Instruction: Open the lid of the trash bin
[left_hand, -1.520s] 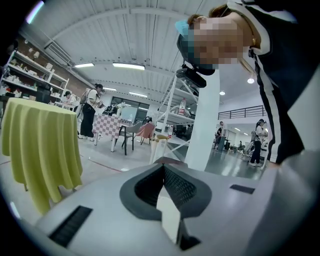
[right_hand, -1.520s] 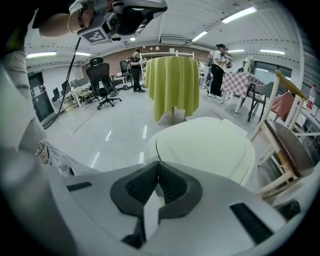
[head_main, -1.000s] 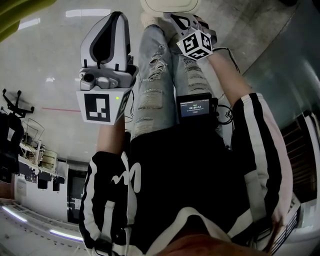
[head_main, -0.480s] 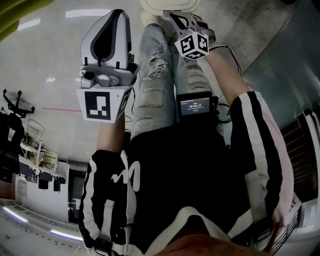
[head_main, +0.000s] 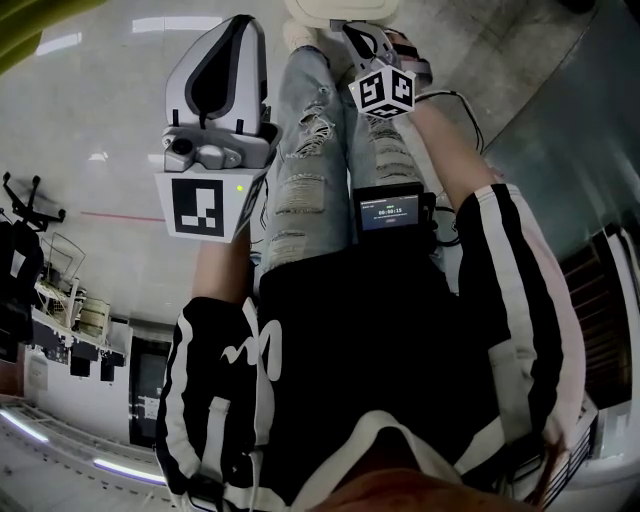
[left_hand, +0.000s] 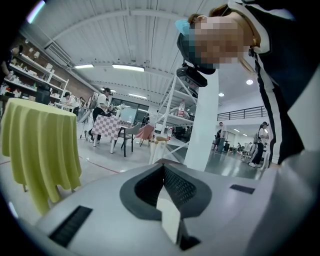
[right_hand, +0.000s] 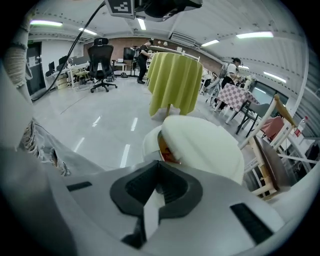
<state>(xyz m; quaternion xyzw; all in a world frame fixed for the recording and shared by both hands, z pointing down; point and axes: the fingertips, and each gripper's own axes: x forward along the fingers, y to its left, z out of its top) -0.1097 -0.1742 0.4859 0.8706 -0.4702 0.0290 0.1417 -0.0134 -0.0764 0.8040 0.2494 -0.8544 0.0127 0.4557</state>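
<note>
Underfoot, a glossy grey floor (right_hand: 100, 117) runs through a large hall lit by ceiling strip lights. The right gripper (right_hand: 159, 162) has its jaws pressed together with nothing between them. Directly ahead of it stands the cream bin (right_hand: 149, 142). The domed lid (right_hand: 202, 145) sits just beyond the jaw tips, and a narrow gap at the lid's left edge shows something orange-red inside. Beyond the bin is a table (right_hand: 175, 82) draped in yellow-green cloth, with an office chair (right_hand: 102, 62) far off to the left and a wooden frame (right_hand: 265, 160) close on the bin's right. The left gripper (left_hand: 162, 162) has its jaws likewise closed and empty, and it points toward a white pillar (left_hand: 202, 135) and a metal rack (left_hand: 172, 107). In the head view the bin is cut off by the top edge, with only a cream strip showing past the right gripper. Whether the jaw tips touch the lid cannot be told. Bare floor lies left of the bin, while its right side is crowded.
</note>
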